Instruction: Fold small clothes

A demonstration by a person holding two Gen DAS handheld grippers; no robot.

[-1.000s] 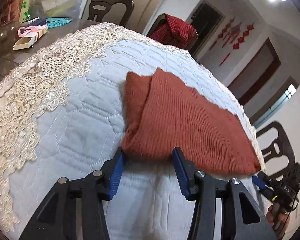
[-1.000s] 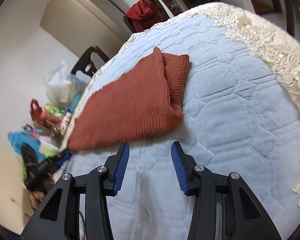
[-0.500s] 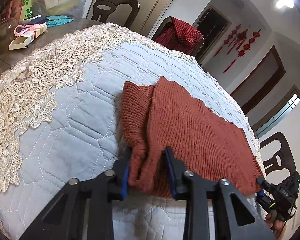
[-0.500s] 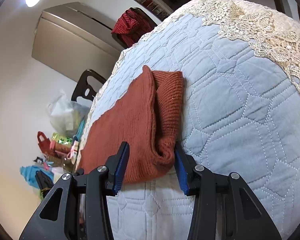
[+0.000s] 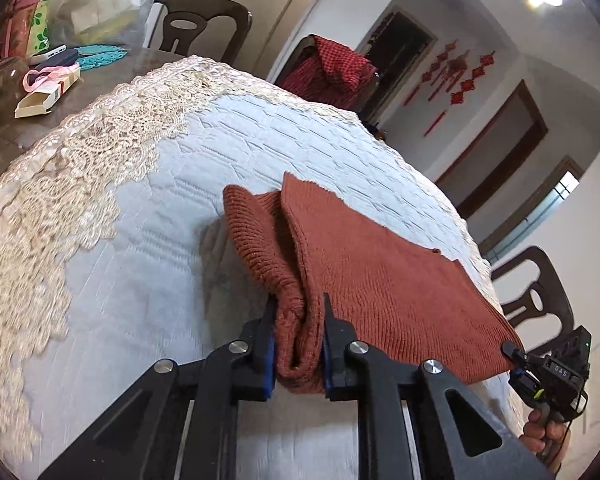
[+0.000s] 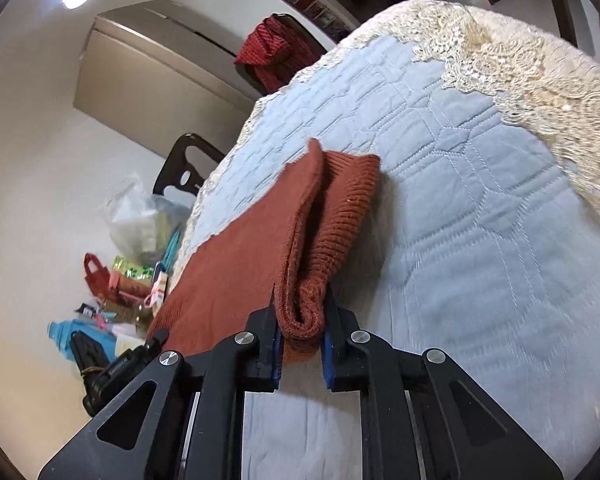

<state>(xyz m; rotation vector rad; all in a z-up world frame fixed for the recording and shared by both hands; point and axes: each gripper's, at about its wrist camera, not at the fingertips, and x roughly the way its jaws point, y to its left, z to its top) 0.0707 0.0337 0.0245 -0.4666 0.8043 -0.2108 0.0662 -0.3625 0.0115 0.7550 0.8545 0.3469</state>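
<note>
Knitwear is what we are handling: a rust-red ribbed sweater (image 5: 380,280) lying already folded into a long strip on the quilted blue cover (image 5: 260,140) of the worktop, its lace border (image 5: 60,184) well clear of the work. Our left claw (image 5: 299,344) has just been closing and now pinches one near corner of the strip, where the ribbed hem bunches between the blue pads; our right claw (image 6: 300,344) has likewise just been closing and grips the opposite near corner, a thick roll of doubled fabric squeezed between its jaws. We judge the knit to be soft, light and stretchy, so it will sag between the two grips and could pull out of shape if we drag it. Several layers sit in each pinch, and a loose inner layer might slip free, so the hold wants to stay deep on the hem and not at the very edge. Both near corners look slightly raised off the cover. Lifting both corners together and carrying them toward the far end seems the sensible way to halve the strip.
</note>
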